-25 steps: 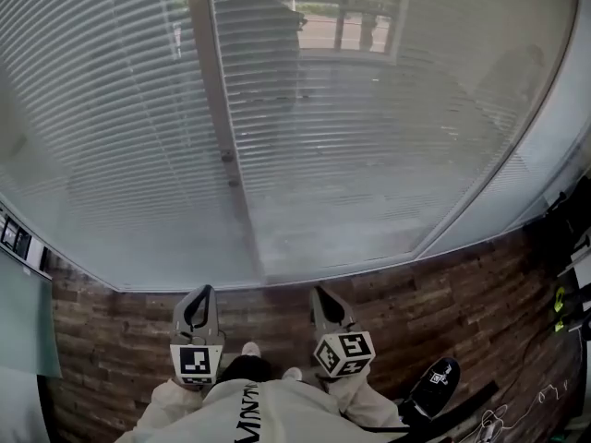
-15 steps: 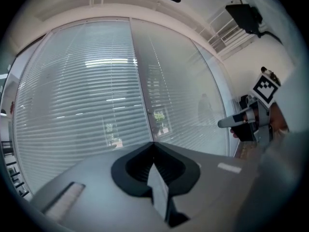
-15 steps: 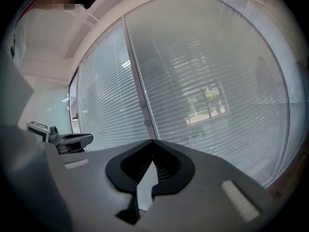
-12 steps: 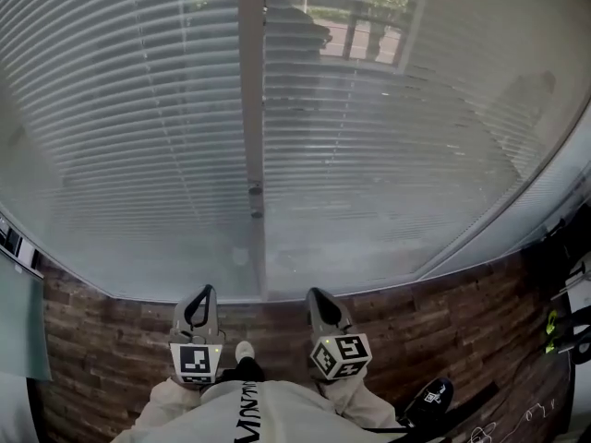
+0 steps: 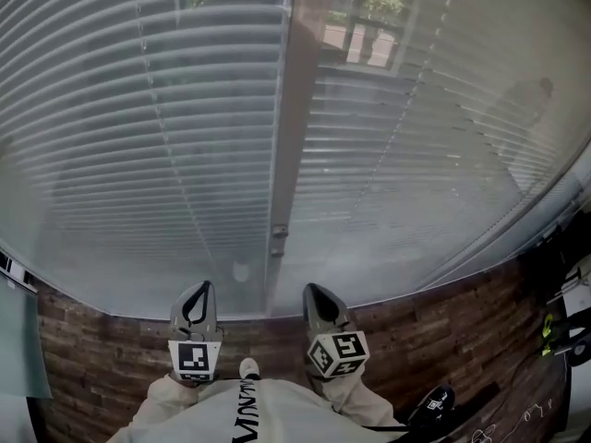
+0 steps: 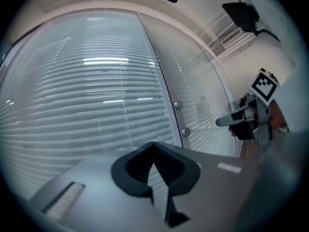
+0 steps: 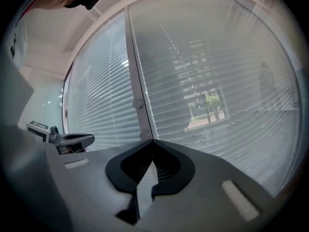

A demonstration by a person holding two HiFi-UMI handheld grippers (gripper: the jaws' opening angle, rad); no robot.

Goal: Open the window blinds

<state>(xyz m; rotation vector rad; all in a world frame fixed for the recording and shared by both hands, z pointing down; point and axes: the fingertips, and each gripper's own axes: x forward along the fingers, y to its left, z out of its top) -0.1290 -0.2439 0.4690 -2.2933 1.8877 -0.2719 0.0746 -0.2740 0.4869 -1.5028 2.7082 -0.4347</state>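
We hold the left gripper [image 5: 199,289] and right gripper [image 5: 312,291] side by side, each with jaws together and empty. The lowered blinds [image 5: 129,146] hang ahead of both tips, untouched.

Left gripper [image 5: 198,292]: I hold it low, pointing forward, jaws closed tip to tip, nothing between them. Right gripper [image 5: 317,293]: alongside the left, not touching it, jaws likewise closed and empty. Sleeves [image 5: 162,401]: pale, both forearms tucked close to my body.
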